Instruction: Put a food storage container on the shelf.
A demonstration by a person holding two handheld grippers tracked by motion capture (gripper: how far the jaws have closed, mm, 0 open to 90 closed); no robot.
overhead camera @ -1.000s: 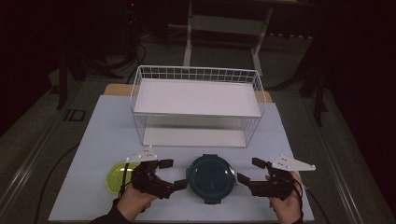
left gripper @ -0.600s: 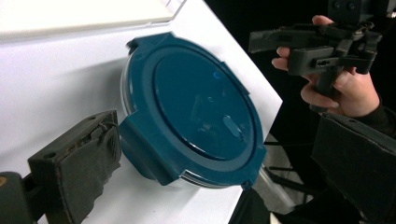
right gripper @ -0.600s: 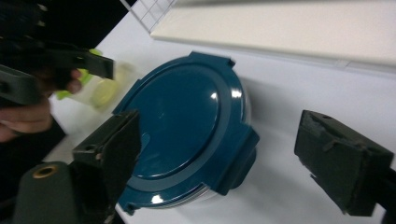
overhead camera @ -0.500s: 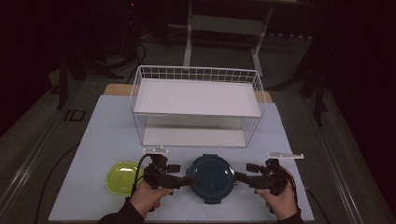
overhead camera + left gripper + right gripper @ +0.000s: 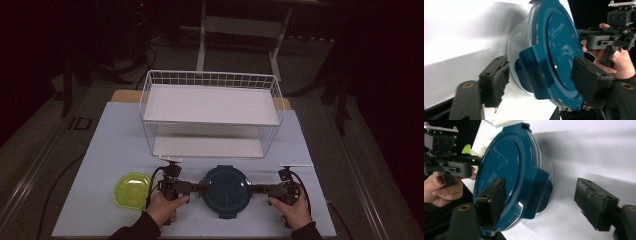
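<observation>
A round dark-teal lidded container [image 5: 226,189] sits on the white mat near the front edge. My left gripper [image 5: 204,188] lies level at its left side and my right gripper [image 5: 251,189] at its right side. In the left gripper view a side latch tab [image 5: 536,72] of the lid stands between the open jaws; one pad [image 5: 495,83] is clear of it, the other [image 5: 590,80] lies over the lid. In the right gripper view the opposite tab [image 5: 537,192] is between the jaws, with the far pad [image 5: 596,202] well apart. Both pairs of jaws have just been closing.
A yellow-green lidded container [image 5: 132,190] rests left of my left hand. A white wire rack [image 5: 210,79] with two shelves stands behind the teal container at mid-table. The white mat [image 5: 110,150] ends just in front of my hands.
Both grippers have come down and inward to the teal container's sides. Their jaws have narrowed around its side tabs. The container has not moved.
</observation>
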